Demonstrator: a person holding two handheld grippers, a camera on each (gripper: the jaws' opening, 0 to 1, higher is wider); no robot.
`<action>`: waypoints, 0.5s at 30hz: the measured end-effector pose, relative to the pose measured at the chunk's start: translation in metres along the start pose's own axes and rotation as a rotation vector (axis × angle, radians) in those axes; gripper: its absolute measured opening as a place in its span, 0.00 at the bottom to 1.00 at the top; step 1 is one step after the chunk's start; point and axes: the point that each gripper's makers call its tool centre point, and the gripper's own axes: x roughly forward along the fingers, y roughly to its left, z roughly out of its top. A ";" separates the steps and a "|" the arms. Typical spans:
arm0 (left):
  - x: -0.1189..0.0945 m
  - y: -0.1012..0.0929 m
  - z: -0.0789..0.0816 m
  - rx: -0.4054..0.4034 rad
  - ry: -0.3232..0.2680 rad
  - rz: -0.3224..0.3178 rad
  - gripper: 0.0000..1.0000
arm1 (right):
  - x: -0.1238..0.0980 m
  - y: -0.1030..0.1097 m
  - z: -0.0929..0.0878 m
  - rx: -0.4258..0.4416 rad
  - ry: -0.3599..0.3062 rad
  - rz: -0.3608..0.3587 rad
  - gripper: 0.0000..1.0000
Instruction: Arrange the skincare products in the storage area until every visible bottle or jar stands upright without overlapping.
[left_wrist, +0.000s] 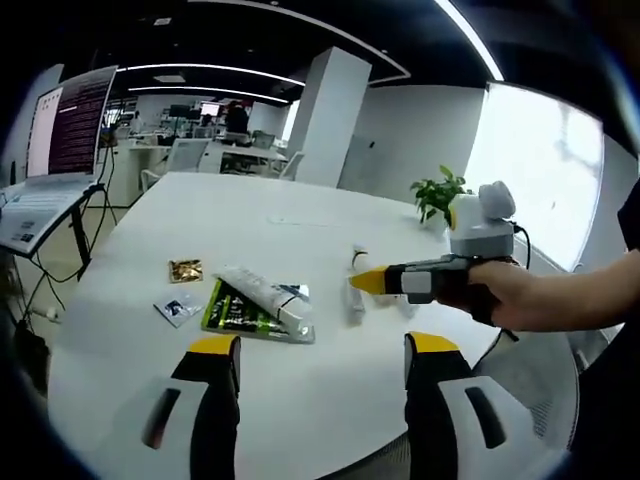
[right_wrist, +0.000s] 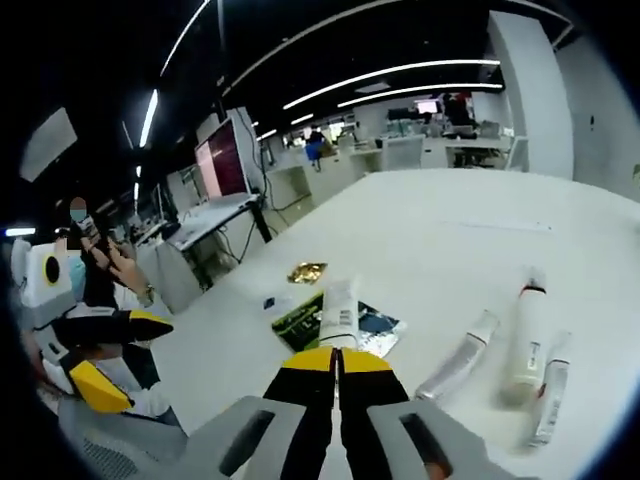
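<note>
Your left hand-held gripper (left_wrist: 322, 360) hung over the near edge of the white table (left_wrist: 200, 220), its yellow-tipped jaws wide apart with nothing between them. Ahead of it a white tube (left_wrist: 266, 292) lay flat across a green packet (left_wrist: 238, 312), with a small gold sachet (left_wrist: 185, 269) and a small pale sachet (left_wrist: 177, 308) just to one side of the pair. Your right hand-held gripper (left_wrist: 362, 281) came in from the right in your hand (left_wrist: 500, 290), its yellow tip touching or just above other white tubes (left_wrist: 356, 294) lying on the table; from this angle you could not tell which.

In the right gripper view, your right hand-held gripper (right_wrist: 338, 362) had its jaws nearly together, only a thin dark slit between the yellow tips. They sat at the lower end of the white tube (right_wrist: 339, 312), but whether they pinched it was hard to say: the tube's end was hidden behind them. That tube lay over the green packet (right_wrist: 300, 320), with the gold sachet (right_wrist: 306, 271) beyond. To the right, three more tubes lay flat and apart from each other: a slim silver-grey one (right_wrist: 458, 367), a larger cream one (right_wrist: 527, 340) and a slim one (right_wrist: 551, 390) near the edge. Your left hand-held gripper (right_wrist: 110, 355) showed at the left, jaws spread. A potted plant (left_wrist: 437, 196) stood at the far side of the table.
</note>
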 end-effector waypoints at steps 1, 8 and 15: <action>-0.001 0.000 0.000 -0.005 -0.003 -0.001 0.60 | 0.001 0.000 0.001 -0.001 0.000 0.000 0.00; -0.001 0.001 0.003 -0.022 -0.017 -0.004 0.60 | 0.014 0.011 0.016 0.000 0.010 0.012 0.14; -0.002 0.001 0.005 -0.024 -0.037 -0.006 0.60 | 0.037 0.022 0.029 -0.030 0.045 0.034 0.31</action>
